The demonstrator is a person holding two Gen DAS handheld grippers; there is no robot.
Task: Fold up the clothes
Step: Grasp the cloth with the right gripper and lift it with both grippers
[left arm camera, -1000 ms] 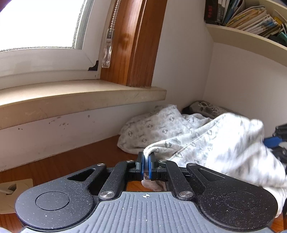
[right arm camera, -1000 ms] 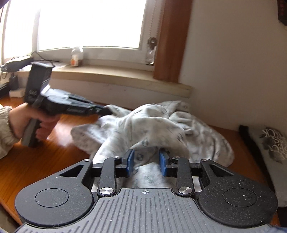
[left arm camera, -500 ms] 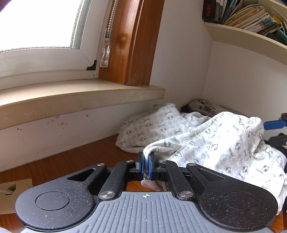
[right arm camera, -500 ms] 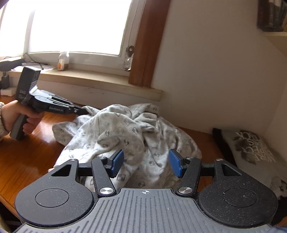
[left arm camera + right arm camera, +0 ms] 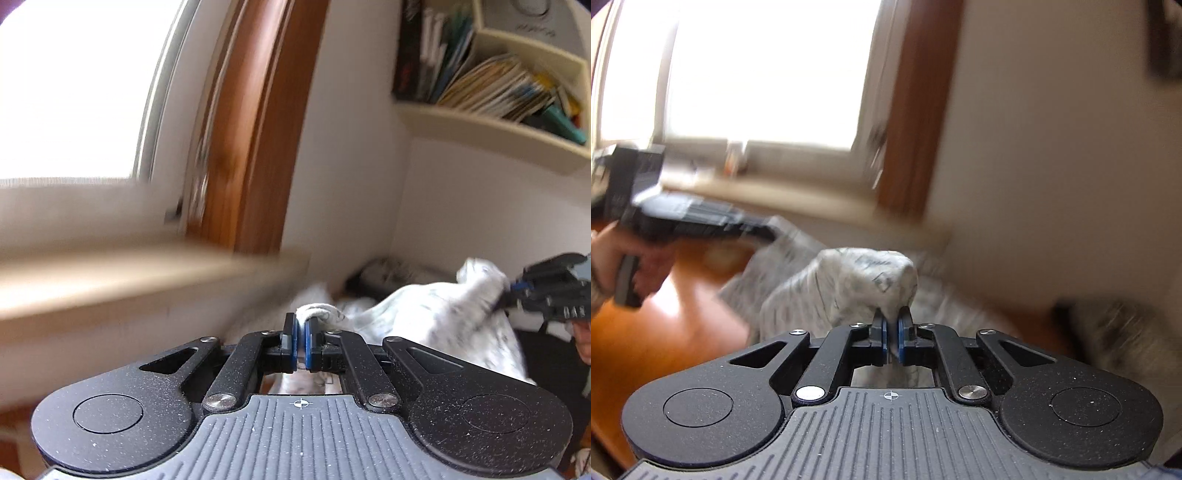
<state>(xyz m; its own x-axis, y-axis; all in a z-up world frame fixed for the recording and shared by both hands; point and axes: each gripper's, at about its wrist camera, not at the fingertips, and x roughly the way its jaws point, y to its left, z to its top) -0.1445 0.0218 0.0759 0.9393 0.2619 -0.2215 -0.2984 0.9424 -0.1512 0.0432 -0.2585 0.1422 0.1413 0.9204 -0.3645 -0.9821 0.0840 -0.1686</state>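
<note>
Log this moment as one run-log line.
task: fold clothes | left gripper: shut on garment | right gripper: shut on garment | garment: bunched, unfolded

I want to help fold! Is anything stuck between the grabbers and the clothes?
No. The left tool and the right tool are each shut right on the patterned garment, with nothing else between.

Right tool [image 5: 892, 330] has its jaws closed tight on a bunched fold of the grey-white patterned garment [image 5: 864, 280], which bulges up just past the blue pads [image 5: 900, 332]. At the left edge a hand [image 5: 646, 266] grips the left tool [image 5: 701, 218] by its handle, its tip meeting the garment's far left edge; its jaws can't be made out through the blur. Rest of the garment lies on the wooden counter [image 5: 665, 332] below the windowsill [image 5: 798, 195], with a dark printed item [image 5: 1119, 328] at the right; frame is heavily motion-blurred.
</note>
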